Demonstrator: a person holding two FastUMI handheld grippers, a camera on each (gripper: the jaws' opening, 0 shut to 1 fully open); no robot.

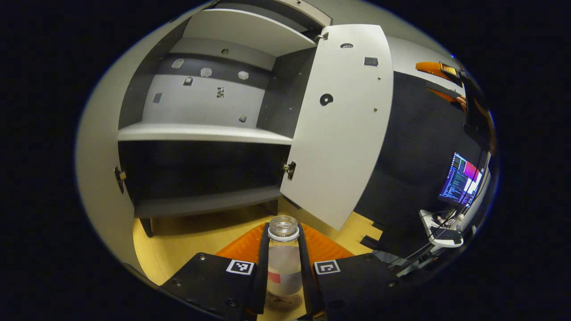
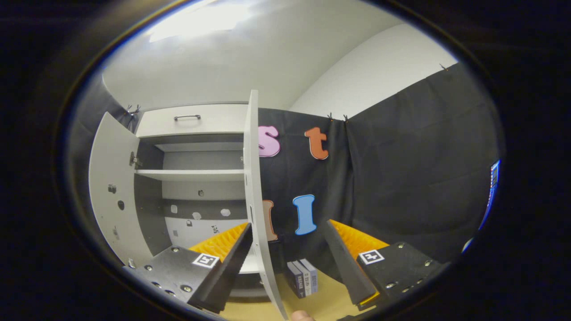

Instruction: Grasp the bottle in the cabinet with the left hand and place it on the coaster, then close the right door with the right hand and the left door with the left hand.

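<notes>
Left gripper (image 1: pixel 284 267) clamping bottle (image 1: pixel 283 263), coaster (image 1: pixel 283 302) at 6 o'clock: release next. Right gripper (image 2: pixel 285 254) agape, right door (image 2: pixel 256 200) between fingers.

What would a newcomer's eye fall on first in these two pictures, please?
Probably the clear, uncapped plastic bottle, clamped upright between the left gripper jaws above the round coaster. Next, the open white cabinet with bare shelves behind it. In the right gripper view, the white right door stands edge-on between the open right gripper jaws.

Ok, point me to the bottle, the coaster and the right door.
bottle (image 1: pixel 284 258): left gripper view, its clear body between the fingers.
coaster (image 1: pixel 283 302): left gripper view, disc under the bottle.
right door (image 1: pixel 341 120): left gripper view, inner face.
</notes>
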